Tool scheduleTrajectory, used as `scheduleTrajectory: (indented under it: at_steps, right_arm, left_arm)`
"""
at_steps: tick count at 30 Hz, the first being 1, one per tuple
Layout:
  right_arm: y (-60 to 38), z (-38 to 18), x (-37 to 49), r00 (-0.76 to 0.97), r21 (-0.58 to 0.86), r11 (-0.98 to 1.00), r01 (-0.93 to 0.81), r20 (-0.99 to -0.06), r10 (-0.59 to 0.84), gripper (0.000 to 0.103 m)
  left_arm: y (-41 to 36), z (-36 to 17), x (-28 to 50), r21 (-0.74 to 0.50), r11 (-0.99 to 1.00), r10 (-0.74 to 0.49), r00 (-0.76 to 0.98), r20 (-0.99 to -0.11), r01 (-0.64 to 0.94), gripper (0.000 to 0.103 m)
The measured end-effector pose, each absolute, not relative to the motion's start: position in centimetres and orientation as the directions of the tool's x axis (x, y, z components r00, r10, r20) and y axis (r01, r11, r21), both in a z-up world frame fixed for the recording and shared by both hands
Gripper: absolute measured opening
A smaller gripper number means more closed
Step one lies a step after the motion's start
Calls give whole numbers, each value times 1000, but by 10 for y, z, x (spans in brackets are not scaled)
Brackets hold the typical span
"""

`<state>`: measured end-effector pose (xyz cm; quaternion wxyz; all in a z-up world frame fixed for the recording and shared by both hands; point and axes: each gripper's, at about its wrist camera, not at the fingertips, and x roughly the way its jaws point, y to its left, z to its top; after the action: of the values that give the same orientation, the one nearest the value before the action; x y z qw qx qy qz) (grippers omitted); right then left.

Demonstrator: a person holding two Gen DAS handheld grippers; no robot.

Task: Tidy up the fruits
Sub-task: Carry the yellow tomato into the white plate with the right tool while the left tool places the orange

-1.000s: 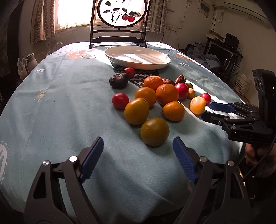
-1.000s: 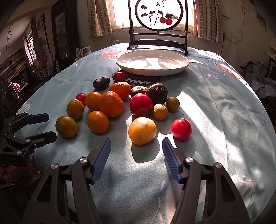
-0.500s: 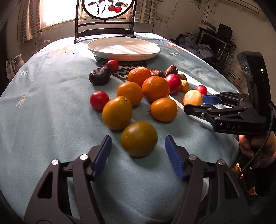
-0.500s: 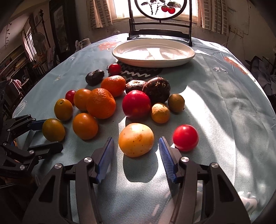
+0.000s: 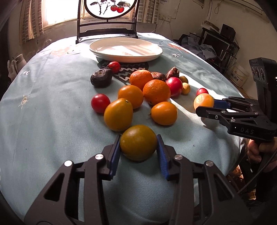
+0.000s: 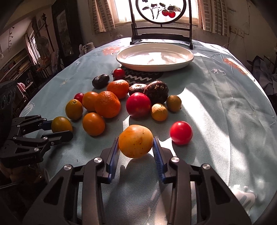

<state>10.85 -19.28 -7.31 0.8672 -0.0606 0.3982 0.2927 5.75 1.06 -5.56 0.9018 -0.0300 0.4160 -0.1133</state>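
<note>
A heap of fruit lies on the blue tablecloth: oranges [image 5: 156,91], red tomatoes [image 5: 100,103] and dark avocados [image 5: 101,79]. An empty white plate [image 5: 126,49] stands behind them, also in the right wrist view [image 6: 155,58]. My left gripper [image 5: 138,147] is shut on a greenish-yellow citrus [image 5: 138,142], seen from the right wrist view too [image 6: 61,124]. My right gripper [image 6: 135,143] is shut on a yellow-orange fruit [image 6: 135,141], which shows in the left wrist view [image 5: 203,101].
A dark wooden stand with a round painted panel [image 6: 161,10] rises behind the plate. A patterned black mat [image 6: 140,76] lies under the plate's near edge. A red tomato [image 6: 181,132] sits right of my right gripper. Shelves and clutter [image 5: 218,41] stand beyond the table.
Both grippers moved forward around their fruits and closed: the left on the greenish-yellow citrus, the right on the yellow-orange fruit. The other fruits have not moved.
</note>
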Motion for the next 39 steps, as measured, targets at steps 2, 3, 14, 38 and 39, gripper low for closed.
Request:
scheduleTrajectory:
  at_steps: [2,3,14,38,39]
  right_arm:
    - [-196,-63,110,503,158,809,-566,-711,491,38]
    - [-197,-57,114,498,176,802,-572,-702,509,38]
    - [-172,-22,249,529,241,844,-480,-688,497,38]
    - [-147,-18,280,491,89,837,-540,-774,399,56]
    - [-156,-13,264,510,82,838,-539,-761,402,63]
  left_arm:
    - [12,-45,56,-156,968,-248,639,-728,197,40]
    - [14,-38,57,-167,963,-266,641,-720,212,40]
    - [31,22,210,-163,969,-247,677,-694,186,40]
    - [44,28,256,18,998,-32,694,-719,64,97]
    - [46,32,239,17,998,-34,706,-708,65,99]
